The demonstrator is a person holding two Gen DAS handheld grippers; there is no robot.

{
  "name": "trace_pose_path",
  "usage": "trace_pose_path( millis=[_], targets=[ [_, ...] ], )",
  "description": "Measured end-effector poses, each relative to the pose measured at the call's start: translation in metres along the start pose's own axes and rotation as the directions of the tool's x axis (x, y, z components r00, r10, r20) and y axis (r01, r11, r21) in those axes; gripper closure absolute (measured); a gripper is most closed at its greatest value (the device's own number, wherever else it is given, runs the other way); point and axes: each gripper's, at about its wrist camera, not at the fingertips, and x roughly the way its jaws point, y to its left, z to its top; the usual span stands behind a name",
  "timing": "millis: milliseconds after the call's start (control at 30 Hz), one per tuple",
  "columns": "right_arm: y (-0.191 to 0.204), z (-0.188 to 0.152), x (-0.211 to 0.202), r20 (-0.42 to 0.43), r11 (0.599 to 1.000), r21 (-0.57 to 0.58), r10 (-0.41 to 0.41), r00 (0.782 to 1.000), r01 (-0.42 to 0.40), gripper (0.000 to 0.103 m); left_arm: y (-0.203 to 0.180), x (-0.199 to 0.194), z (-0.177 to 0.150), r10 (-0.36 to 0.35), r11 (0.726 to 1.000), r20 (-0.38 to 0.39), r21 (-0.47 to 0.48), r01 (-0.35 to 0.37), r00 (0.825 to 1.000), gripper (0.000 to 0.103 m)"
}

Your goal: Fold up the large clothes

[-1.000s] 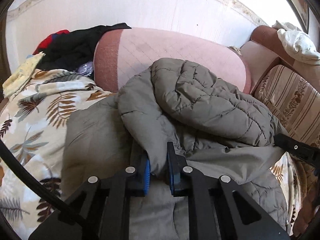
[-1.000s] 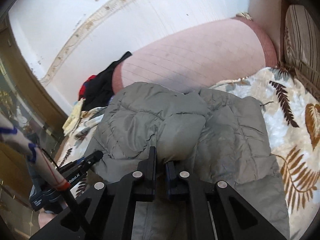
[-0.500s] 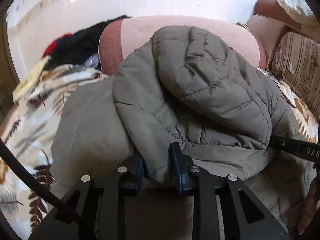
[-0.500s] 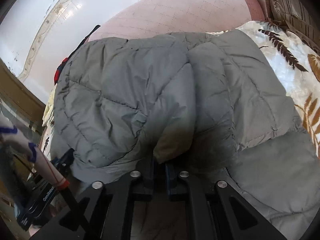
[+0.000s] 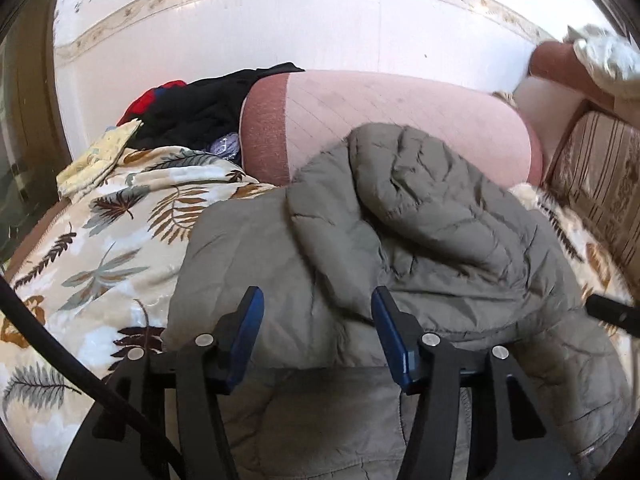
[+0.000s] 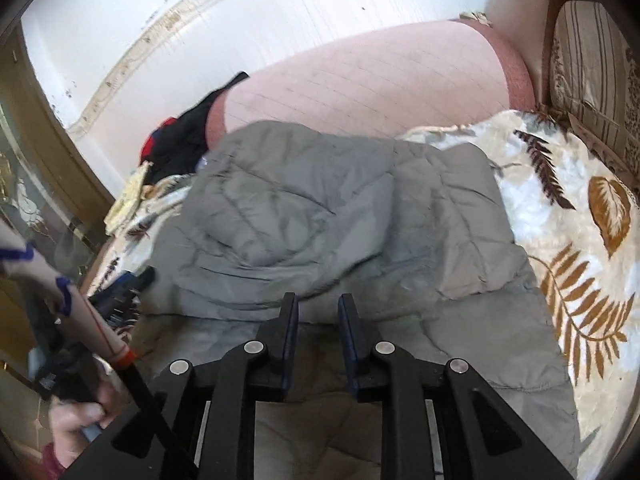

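Two grippers hang over a grey-green padded jacket [image 5: 420,232] that lies folded over on a leaf-print blanket [image 5: 100,240]. The left gripper [image 5: 318,312] has just been opening; its blue pads stand wide apart, with a fold of jacket between them but unpressed. The right gripper [image 6: 318,308] has also just been opening, its jaws narrowly parted and released, the jacket's folded edge lying just beyond the tips.

Behind the jacket, a pink cushion [image 5: 400,120] closes off the back, touching or nearly touching the jacket's far edge. Bare blanket lies open to the jacket's left in the left view and to its right in the right view [image 6: 580,240], so both side edges have room. A striped sofa back [image 6: 592,64] bounds the far right.

Only the left view shows the white cloth [image 5: 604,60] on the sofa arm and a black tip of the other gripper at the right edge. Only the right view shows the person's hand [image 6: 76,420] gripping the left tool, a sleeve above it, and a glass-fronted cabinet [image 6: 24,200] at the far left. Both show dark clothes [image 5: 200,112] piled past the cushion's left end.
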Motion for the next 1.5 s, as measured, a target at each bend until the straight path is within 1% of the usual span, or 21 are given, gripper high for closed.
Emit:
trace_pose_path(
  millis=[67,133,200,267,300,367,467,567,667,767,867,933,1033,1133,1200,1267,1333,1400,1433,1467,1500],
  targets=[
    [0.012,-0.002,0.003,0.000,1.000,-0.015,0.010,1.000,-0.010,0.075,-0.007,0.008,-0.006,0.022,0.999,-0.004,0.033,-0.021,1.000,0.048],
    [0.022,0.001,0.011,0.007,0.999,-0.042,-0.011,1.000,0.011,0.075,-0.011,0.014,-0.007,0.030,0.999,0.000,0.041,-0.030,1.000,0.048],
    [0.029,0.007,0.021,0.004,0.999,-0.047,-0.007,1.000,0.007,0.075,-0.014,0.020,-0.006,0.028,0.999,0.009,0.033,-0.029,1.000,0.048],
    [0.035,0.013,0.029,0.029,0.999,-0.052,-0.010,1.000,0.011,0.075,-0.016,0.028,-0.007,0.033,0.998,-0.009,0.044,-0.032,0.999,0.046],
    [0.038,0.015,0.036,0.026,0.998,-0.062,-0.029,0.999,0.030,0.075,-0.016,0.033,-0.007,0.036,0.998,-0.018,0.052,-0.035,0.999,0.046],
    [0.041,0.015,0.055,0.004,0.996,-0.075,-0.056,0.998,0.056,0.075,-0.019,0.042,-0.012,0.037,0.997,-0.043,0.066,-0.034,0.998,0.044],
    [0.038,0.006,0.088,-0.077,0.995,-0.066,-0.085,0.993,0.080,0.075,-0.018,0.048,-0.014,0.040,0.997,-0.056,0.067,-0.036,0.998,0.038],
    [0.034,-0.003,0.102,-0.089,0.992,-0.074,-0.107,0.990,0.101,0.075,-0.017,0.049,-0.016,0.034,0.998,-0.059,0.060,-0.030,0.998,0.038],
    [0.034,-0.003,0.085,-0.076,0.997,-0.044,-0.069,0.995,0.066,0.075,-0.015,0.037,-0.017,0.025,0.998,-0.042,0.065,-0.023,0.999,0.038],
    [0.037,-0.010,0.055,-0.064,0.999,-0.036,-0.039,0.997,0.036,0.075,-0.016,0.016,-0.022,0.026,0.996,-0.020,0.083,-0.025,0.999,0.038],
    [0.038,-0.036,0.019,-0.064,0.999,-0.035,-0.018,0.998,0.016,0.072,-0.020,-0.009,-0.037,0.008,0.997,-0.030,0.082,-0.005,1.000,0.038],
    [0.035,-0.055,0.004,-0.072,1.000,-0.025,-0.013,0.997,0.011,0.069,-0.021,-0.024,-0.051,0.014,0.997,-0.046,0.072,-0.011,0.999,0.038],
    [0.030,-0.088,-0.014,-0.103,1.000,-0.017,-0.026,0.994,0.024,0.069,-0.022,-0.049,-0.082,0.006,0.998,-0.076,0.059,-0.002,0.997,0.038],
    [0.026,-0.113,-0.032,-0.129,0.999,-0.018,-0.046,0.991,0.044,0.069,-0.025,-0.067,-0.106,0.049,0.996,-0.082,0.082,-0.043,0.995,0.038],
    [0.026,-0.124,-0.044,-0.117,0.998,-0.040,-0.061,0.991,0.056,0.068,-0.026,-0.078,-0.120,0.067,0.994,-0.087,0.093,-0.059,0.994,0.038],
    [0.023,-0.137,-0.057,-0.105,0.991,-0.083,-0.113,0.988,0.104,0.068,-0.028,-0.086,-0.134,0.092,0.991,-0.089,0.110,-0.082,0.992,0.038],
    [0.017,-0.148,-0.065,-0.102,0.990,-0.092,-0.118,0.988,0.108,0.067,-0.028,-0.087,-0.144,0.106,0.988,-0.102,0.122,-0.093,0.989,0.038],
    [0.017,-0.153,-0.073,-0.096,0.985,-0.130,-0.131,0.987,0.118,0.067,-0.030,-0.090,-0.154,0.111,0.987,-0.112,0.125,-0.097,0.988,0.038],
    [0.017,-0.155,-0.079,-0.077,0.984,-0.134,-0.129,0.989,0.118,0.066,-0.031,-0.091,-0.158,0.119,0.986,-0.111,0.130,-0.104,0.987,0.038],
    [0.015,-0.158,-0.083,-0.065,0.985,-0.128,-0.126,0.990,0.117,0.061,-0.032,-0.092,-0.161,0.128,0.984,-0.105,0.140,-0.112,0.986,0.038],
    [0.011,-0.162,-0.085,-0.067,0.985,-0.124,-0.132,0.989,0.123,0.060,-0.033,-0.094,-0.162,0.132,0.982,-0.096,0.146,-0.117,0.987,0.038]
  ],
)
